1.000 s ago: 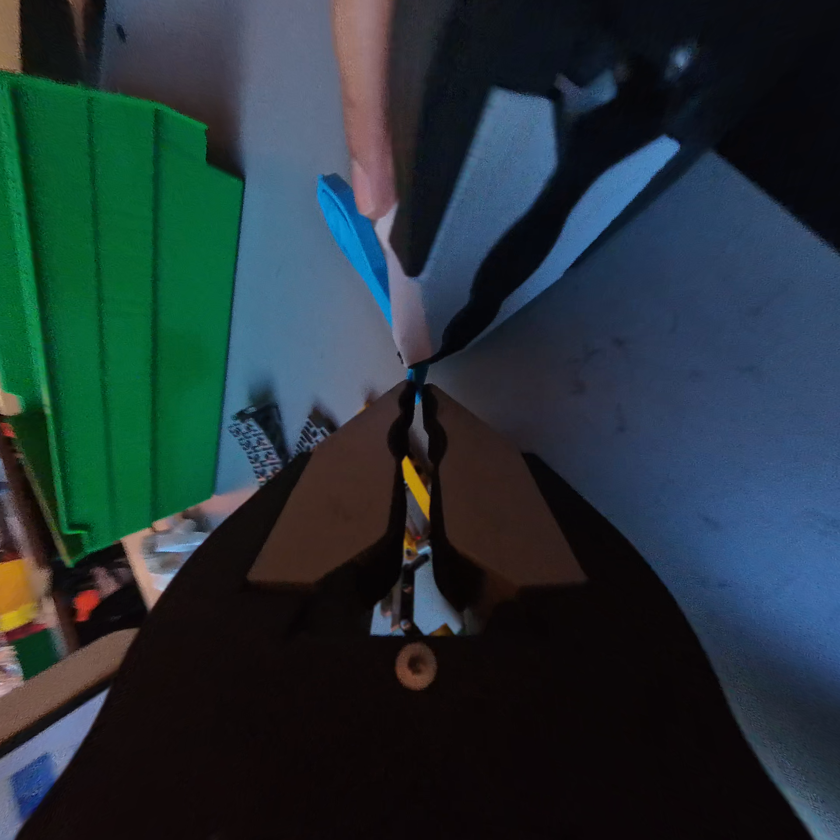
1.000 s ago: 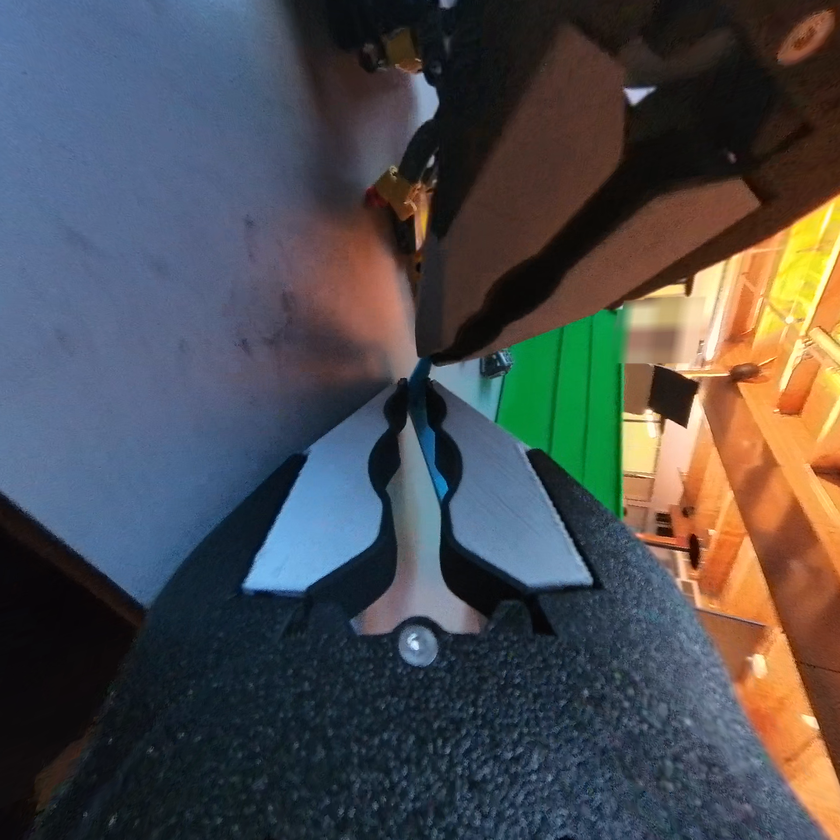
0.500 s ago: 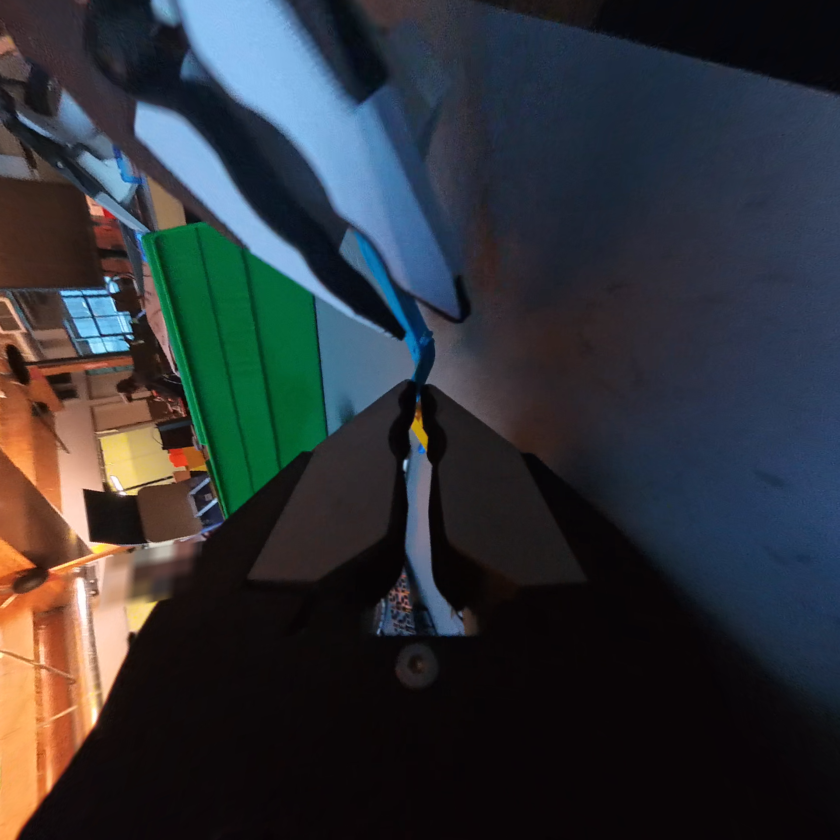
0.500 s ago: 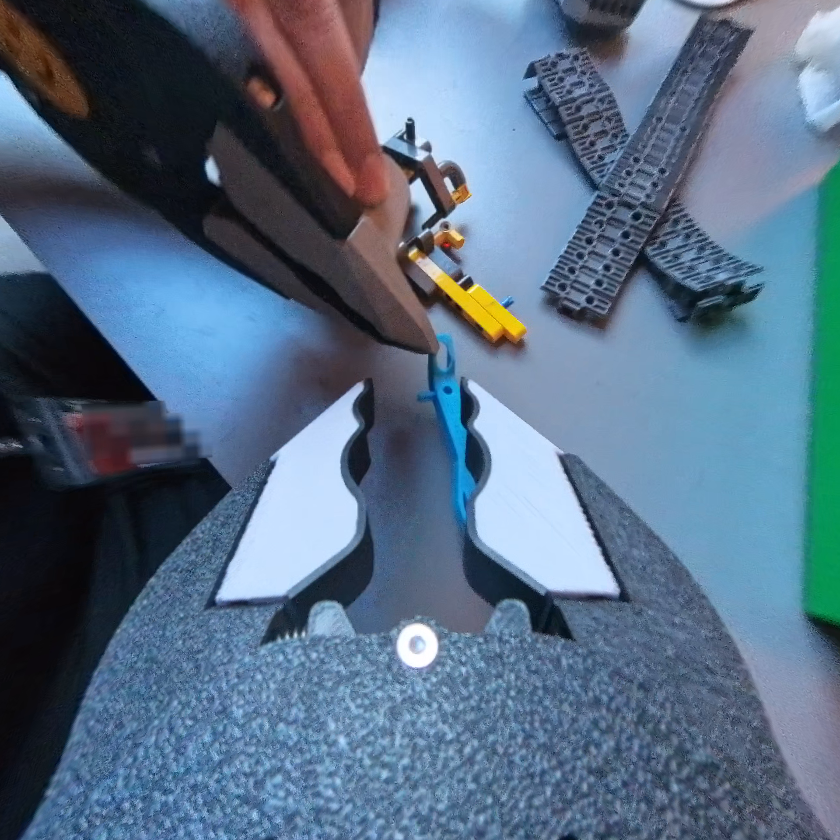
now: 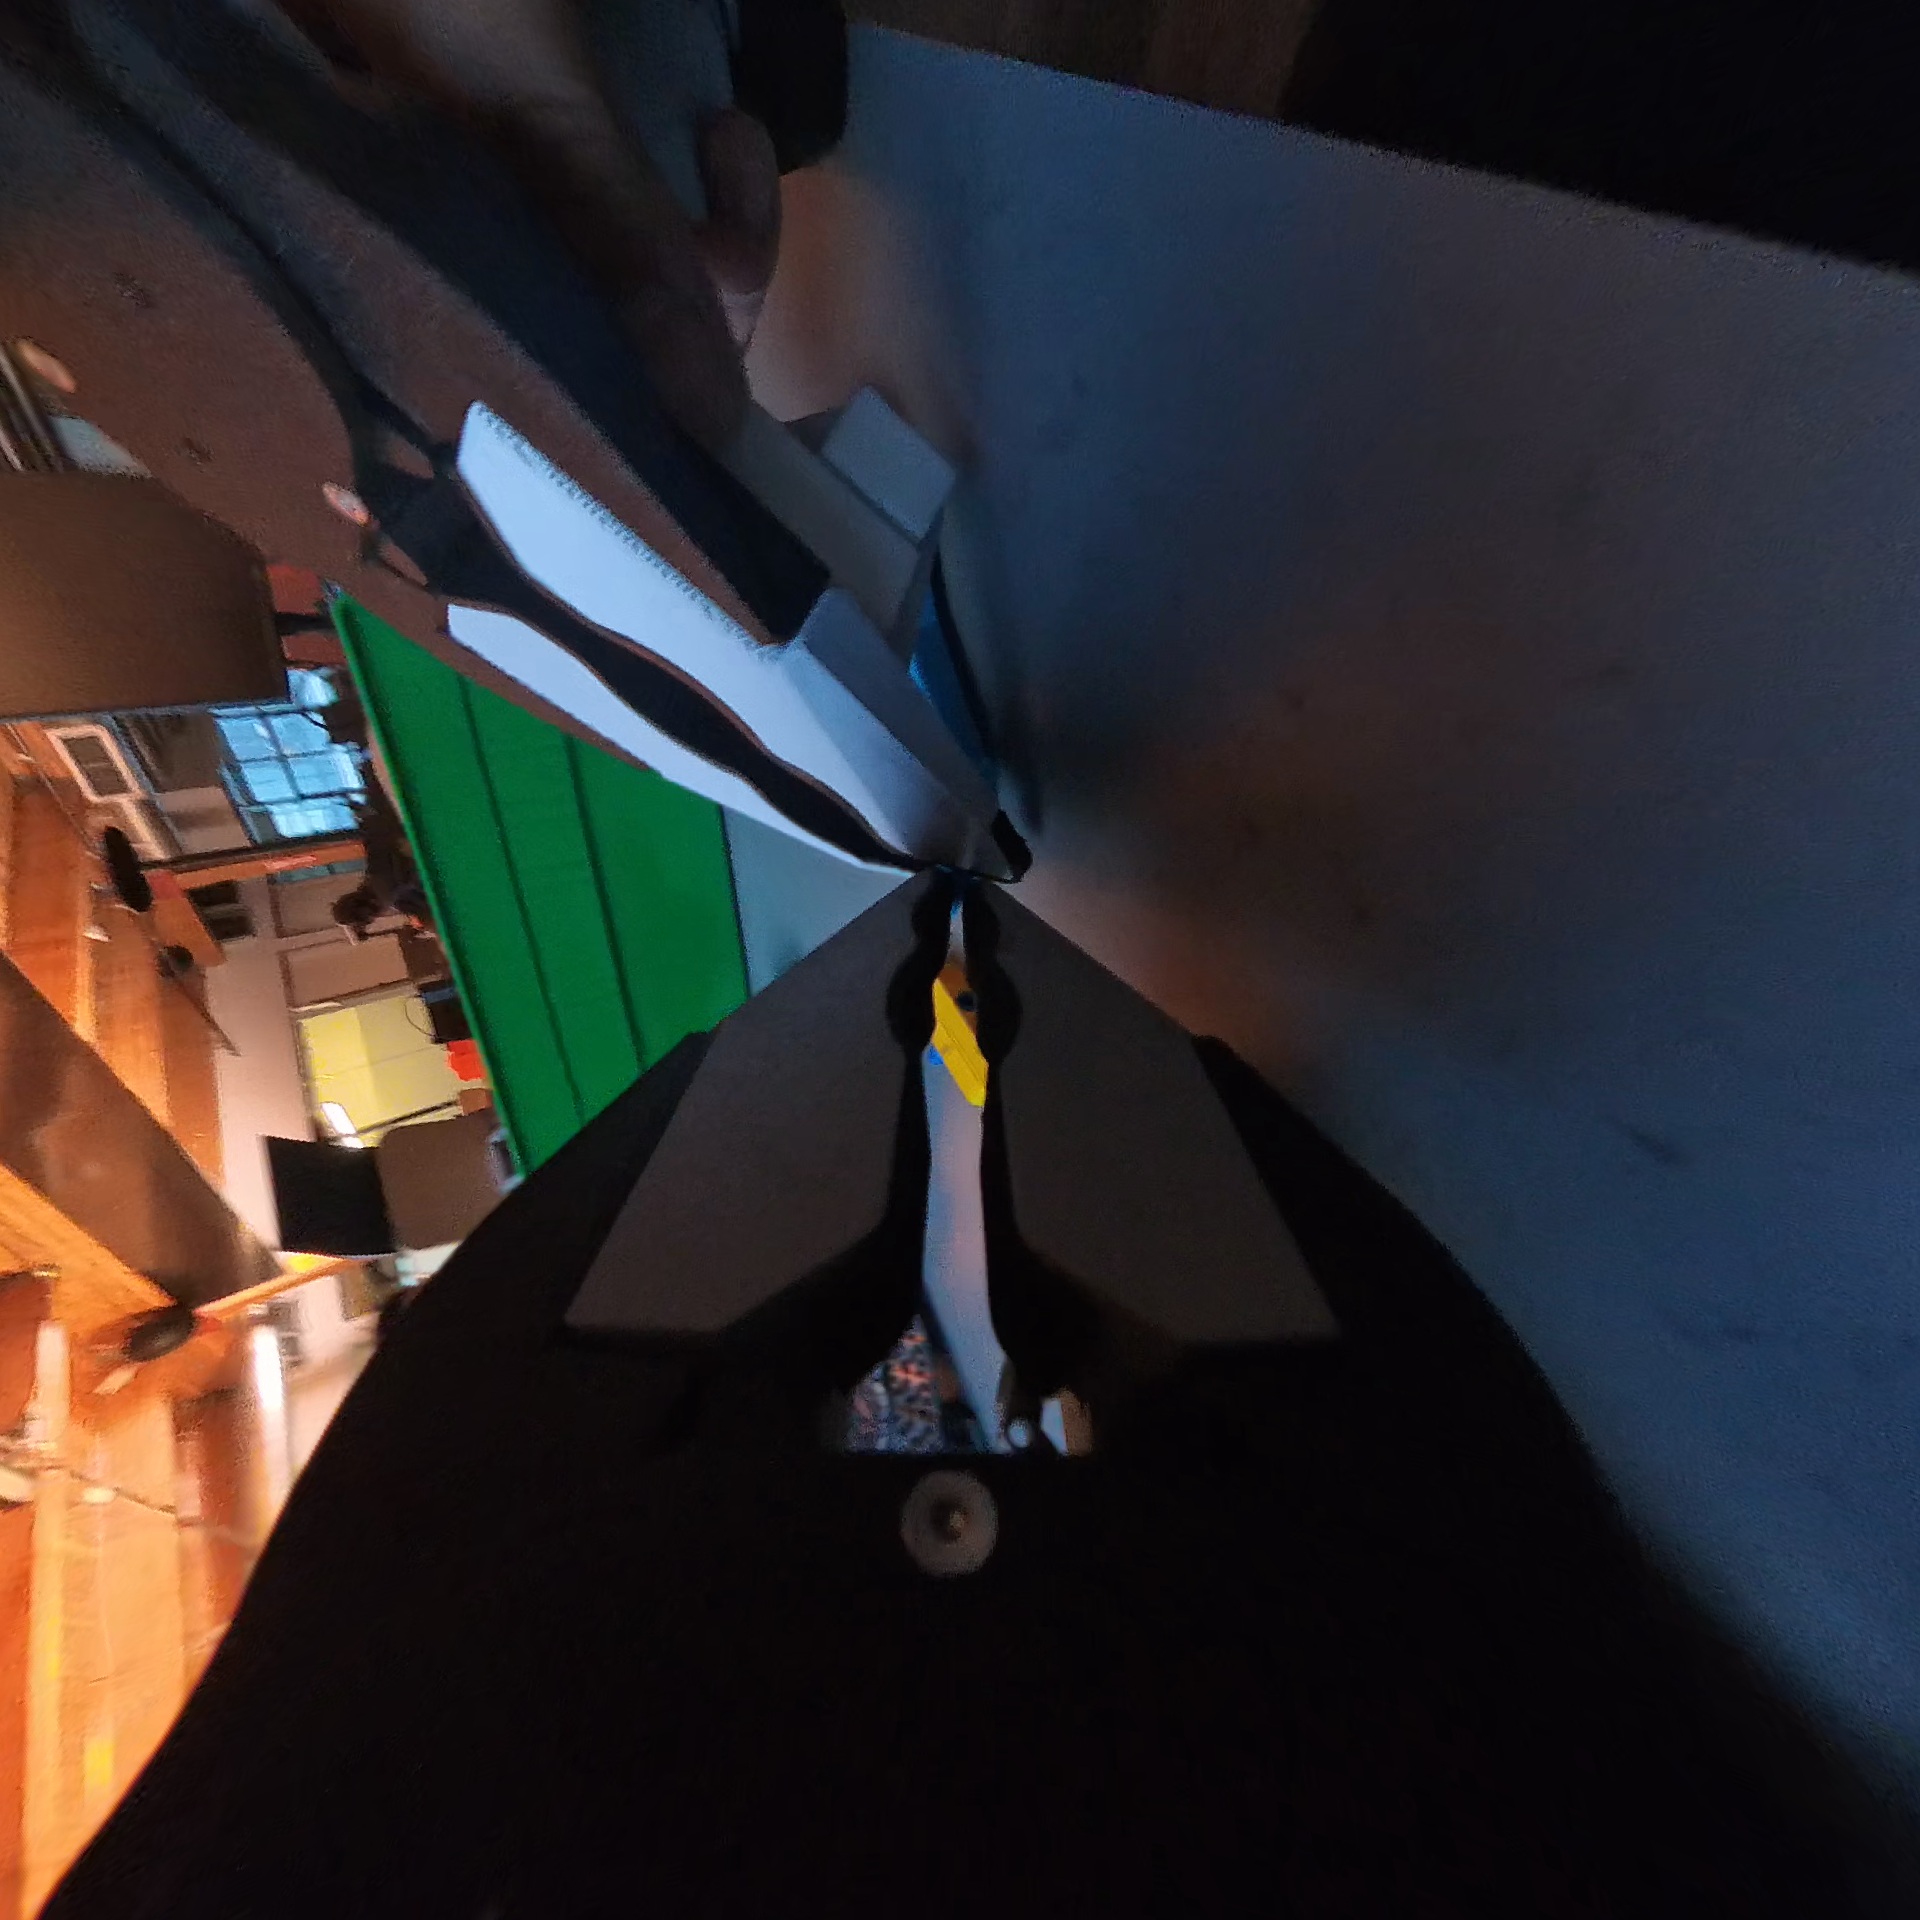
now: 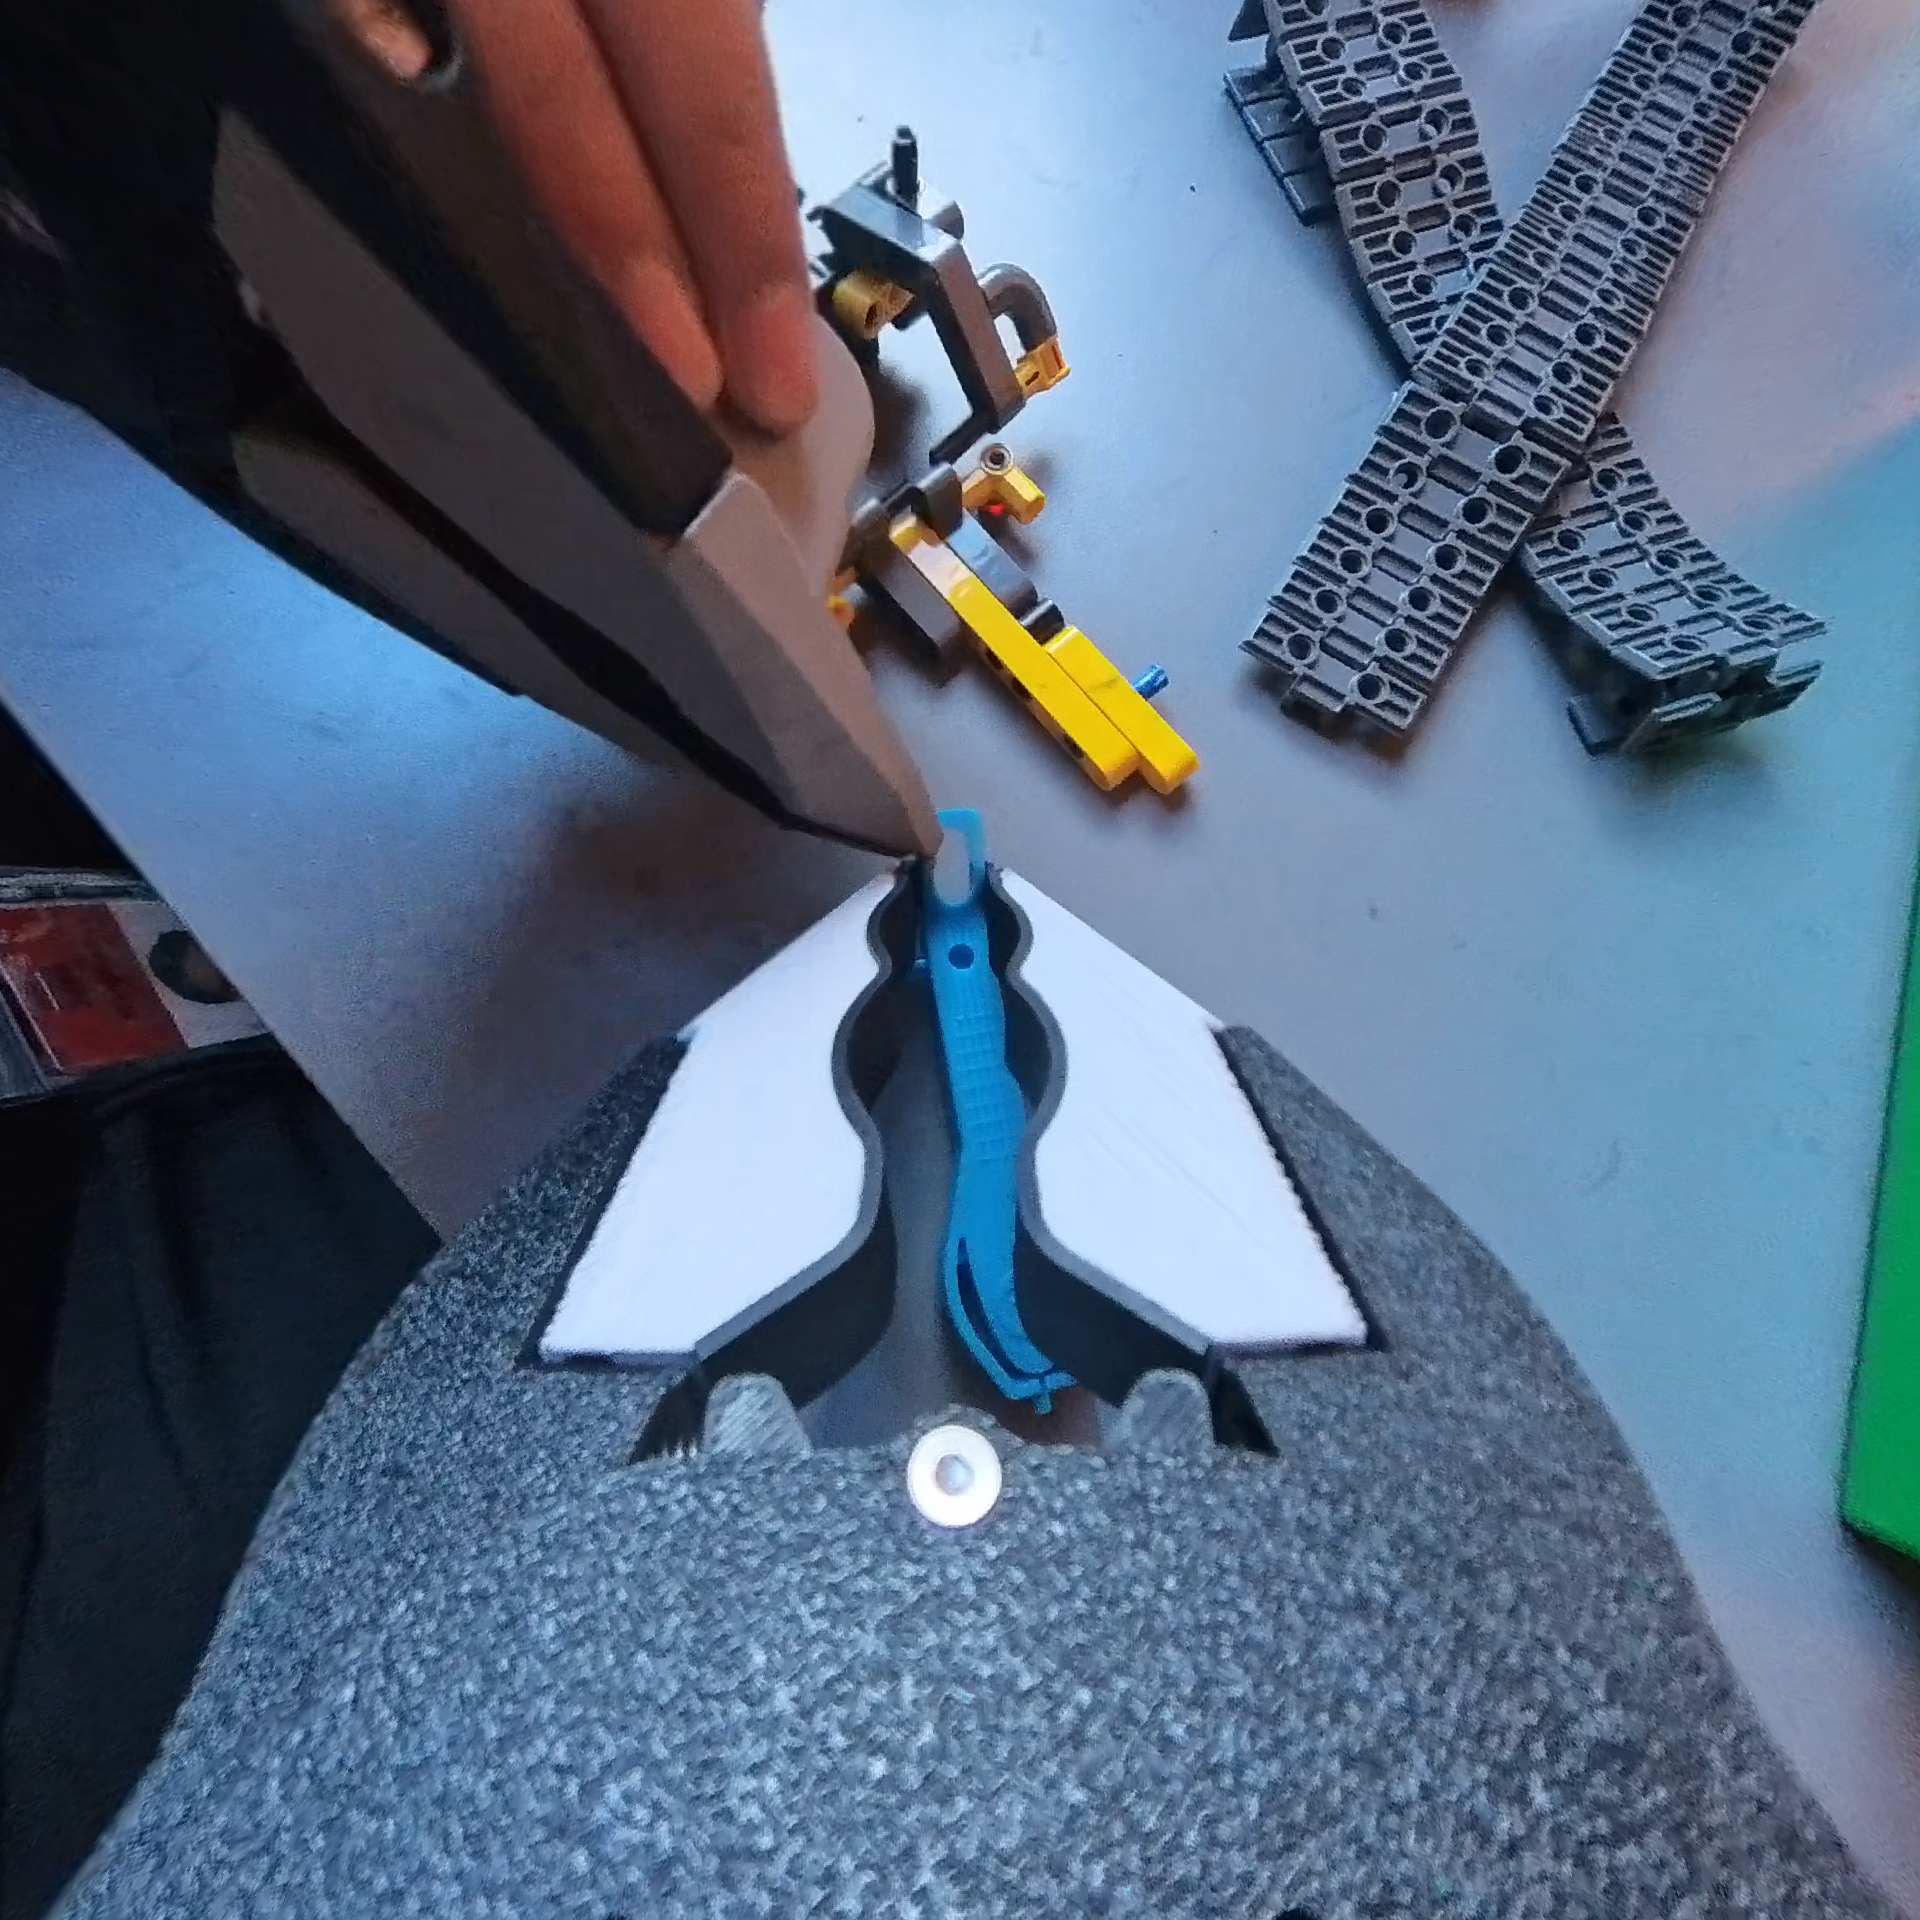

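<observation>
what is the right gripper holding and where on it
The right gripper holds a slim blue plastic tool, pinched near its front end between the fingertips. Its long handle trails back between the fingers.

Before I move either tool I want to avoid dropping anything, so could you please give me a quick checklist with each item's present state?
1. Right tool shut on the blue strip: ok.
2. Strip's end pokes out past the fingertips: ok.
3. Left tool tip meets that end: ok.
4. Left tool actually grips the strip: cannot tell.
5. Yellow brick piece and grey tracks lie on the table, apart from the strip: ok.
</observation>
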{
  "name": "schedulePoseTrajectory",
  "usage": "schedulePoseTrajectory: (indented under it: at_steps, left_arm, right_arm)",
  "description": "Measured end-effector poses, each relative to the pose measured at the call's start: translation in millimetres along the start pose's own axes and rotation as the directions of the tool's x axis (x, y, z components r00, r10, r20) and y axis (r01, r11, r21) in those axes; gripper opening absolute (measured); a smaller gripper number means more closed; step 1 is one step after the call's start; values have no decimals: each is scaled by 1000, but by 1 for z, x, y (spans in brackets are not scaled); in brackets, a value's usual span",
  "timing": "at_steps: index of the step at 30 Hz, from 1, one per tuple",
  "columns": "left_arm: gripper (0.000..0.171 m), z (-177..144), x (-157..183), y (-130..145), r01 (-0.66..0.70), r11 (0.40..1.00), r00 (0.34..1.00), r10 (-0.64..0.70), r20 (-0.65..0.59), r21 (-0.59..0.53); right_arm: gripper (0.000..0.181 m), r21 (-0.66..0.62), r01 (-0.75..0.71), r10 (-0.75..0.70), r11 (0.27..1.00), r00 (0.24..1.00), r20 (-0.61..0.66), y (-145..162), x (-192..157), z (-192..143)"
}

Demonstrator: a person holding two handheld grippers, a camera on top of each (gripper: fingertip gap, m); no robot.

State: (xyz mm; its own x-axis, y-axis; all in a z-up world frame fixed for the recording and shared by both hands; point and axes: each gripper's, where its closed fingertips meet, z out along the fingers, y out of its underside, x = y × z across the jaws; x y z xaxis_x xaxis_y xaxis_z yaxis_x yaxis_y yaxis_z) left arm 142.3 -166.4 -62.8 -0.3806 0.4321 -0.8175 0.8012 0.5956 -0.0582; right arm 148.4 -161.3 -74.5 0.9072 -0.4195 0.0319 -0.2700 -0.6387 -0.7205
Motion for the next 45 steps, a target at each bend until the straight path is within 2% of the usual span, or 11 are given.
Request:
schedulePoseTrajectory:
  at_steps: [1,3,5,8,10,14,20,28,33,42,45]
  left_arm:
    - [0,0,0,0,57,998,998,-57,-23,9]
    - [1,-2,-4,3,226,974,971,-224,-80,13]
    - [21,-1,-16,19,435,899,893,-437,-107,-48]
    - [34,4,-6,47,706,647,604,-762,-233,-288]
    - [34,4,9,52,744,528,426,-847,-317,-410]
    - [39,7,11,52,778,462,326,-876,-356,-425]
    - [15,12,8,47,770,480,330,-863,-381,-419]
    - [15,12,8,47,810,440,304,-880,-365,-388]
    - [15,12,8,46,807,453,323,-876,-358,-379]
    - [16,14,6,46,825,446,322,-876,-360,-348]
    - [26,12,7,47,810,479,364,-863,-350,-339]
  right_arm:
    - [11,0,-14,14,1000,1000,-1,0,1,0]
    - [11,2,-48,48,999,999,0,0,4,1]
    - [11,1,-97,97,995,995,-3,-1,8,2]
    - [11,-7,-165,165,986,986,-8,-3,14,5]
    - [11,-37,-183,183,982,983,-10,-3,14,5]
    - [11,-101,-143,141,985,990,-25,-3,13,8]
    - [12,-151,-109,108,983,994,-16,-5,13,13]
    - [17,-141,-98,94,985,995,-39,-4,15,12]
    - [34,-167,-45,37,985,998,-46,-1,15,7]
    - [32,-82,-1,2,997,1000,6,-3,6,-14]
    - [33,-75,-18,18,997,1000,7,2,6,-21]
